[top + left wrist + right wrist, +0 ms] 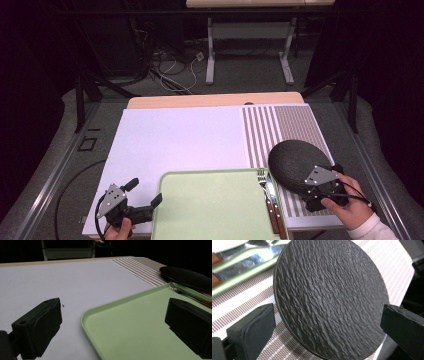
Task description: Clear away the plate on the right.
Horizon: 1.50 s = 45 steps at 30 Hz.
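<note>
A black textured plate point(295, 160) point(329, 290) lies on the striped placemat point(285, 125) at the right. My right gripper point(325, 192) point(327, 312) hovers over the plate's near edge, open, with its jaws wide on either side of the plate and not touching it. A pale green tray point(210, 210) point(130, 325) sits at the front centre. A fork point(261, 181) and a knife point(272, 197) with wooden handles rest along its right rim. At the tray's left edge my left gripper point(144, 192) point(115, 312) is open and holds nothing; one jaw is over the tray, the other over the mat.
A white mat point(175, 140) covers most of the wooden table point(215, 100). Beyond the far edge are a table's legs and loose cables on the floor. A cable trails off the table's left side.
</note>
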Each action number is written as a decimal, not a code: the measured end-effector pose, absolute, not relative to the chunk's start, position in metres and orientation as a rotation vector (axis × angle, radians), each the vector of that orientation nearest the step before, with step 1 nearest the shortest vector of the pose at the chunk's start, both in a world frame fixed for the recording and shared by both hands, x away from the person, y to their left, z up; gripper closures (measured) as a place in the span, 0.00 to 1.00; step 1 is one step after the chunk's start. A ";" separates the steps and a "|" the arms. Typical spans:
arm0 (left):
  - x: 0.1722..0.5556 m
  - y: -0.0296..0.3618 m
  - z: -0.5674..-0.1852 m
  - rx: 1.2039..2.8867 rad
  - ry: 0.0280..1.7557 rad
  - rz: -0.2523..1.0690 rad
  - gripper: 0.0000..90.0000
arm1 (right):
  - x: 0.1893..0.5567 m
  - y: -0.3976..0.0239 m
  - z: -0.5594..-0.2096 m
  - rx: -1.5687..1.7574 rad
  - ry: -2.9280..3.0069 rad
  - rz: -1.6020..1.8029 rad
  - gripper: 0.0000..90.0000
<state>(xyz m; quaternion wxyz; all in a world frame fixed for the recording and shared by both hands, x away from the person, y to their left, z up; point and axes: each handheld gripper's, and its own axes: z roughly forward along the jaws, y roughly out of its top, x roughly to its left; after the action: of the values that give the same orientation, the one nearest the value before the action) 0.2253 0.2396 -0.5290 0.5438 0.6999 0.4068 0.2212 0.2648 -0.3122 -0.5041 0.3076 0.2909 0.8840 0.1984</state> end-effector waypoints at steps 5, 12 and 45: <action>0.225 0.239 -0.529 1.662 0.965 0.525 0.01 | 0.262 -0.309 -0.505 0.684 2.363 0.450 0.00; 0.225 0.240 -0.529 1.661 0.966 0.526 0.01 | 0.261 -0.307 -0.508 0.594 2.351 0.367 0.00; 0.225 0.239 -0.529 1.662 0.965 0.521 0.01 | 0.262 -0.303 -0.532 0.116 2.276 0.172 0.00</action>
<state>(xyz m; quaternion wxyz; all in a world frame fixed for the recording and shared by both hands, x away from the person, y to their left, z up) 0.2246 0.2389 -0.5287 0.5439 0.7005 0.4065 0.2197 0.2619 -0.3030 -0.5318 0.4149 0.0463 0.9061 0.0686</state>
